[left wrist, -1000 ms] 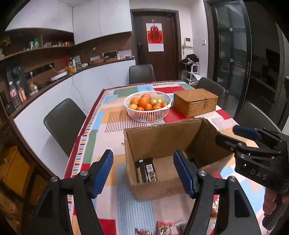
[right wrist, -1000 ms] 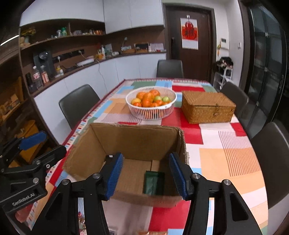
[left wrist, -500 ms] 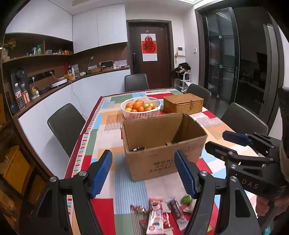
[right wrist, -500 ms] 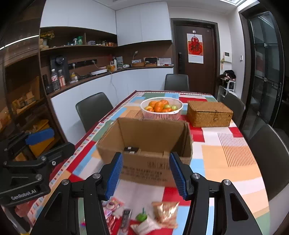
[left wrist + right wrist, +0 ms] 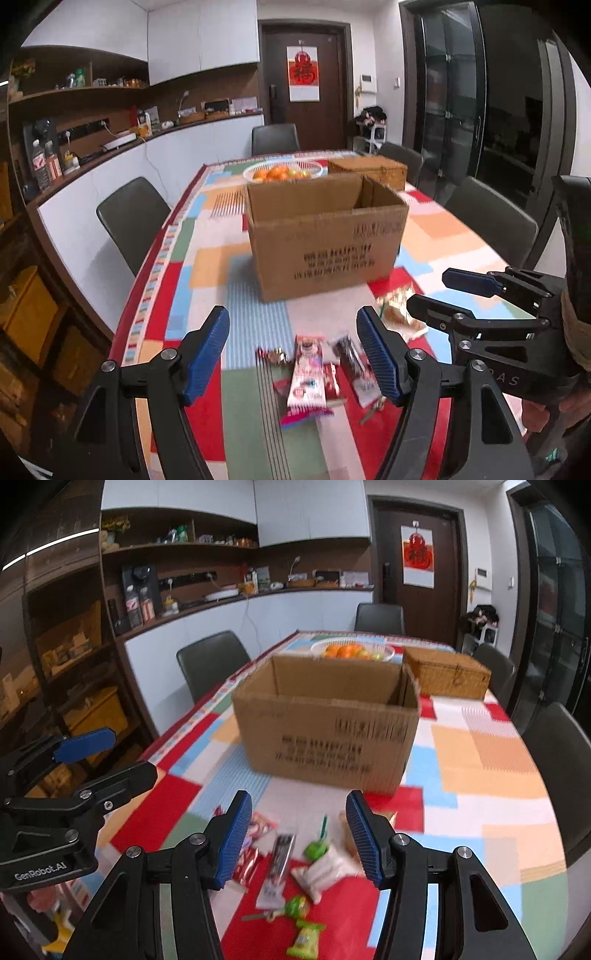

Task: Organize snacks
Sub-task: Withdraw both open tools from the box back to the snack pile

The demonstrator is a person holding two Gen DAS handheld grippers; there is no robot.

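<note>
the snack packets (image 5: 314, 376) lie scattered on the worktop (image 5: 236, 317) just below and between the spread fingers of the left claw (image 5: 293, 354), which is released and grasps nothing. the right claw (image 5: 299, 840) hovers beside it, also released, over more packets (image 5: 321, 867). the open cardboard box (image 5: 328, 727) stands beyond, with bare cloth around it.

A long table (image 5: 236, 325) under a patchwork cloth of red, blue, orange and green stood among dark padded chairs (image 5: 131, 218). A white counter (image 5: 236, 616) ran along the wall beneath brown shelves (image 5: 177, 544) and white cupboards (image 5: 310, 509). A dark door (image 5: 303, 85) bore a red hanging (image 5: 303, 72); black glass panels (image 5: 454, 107) lined the far side.
</note>
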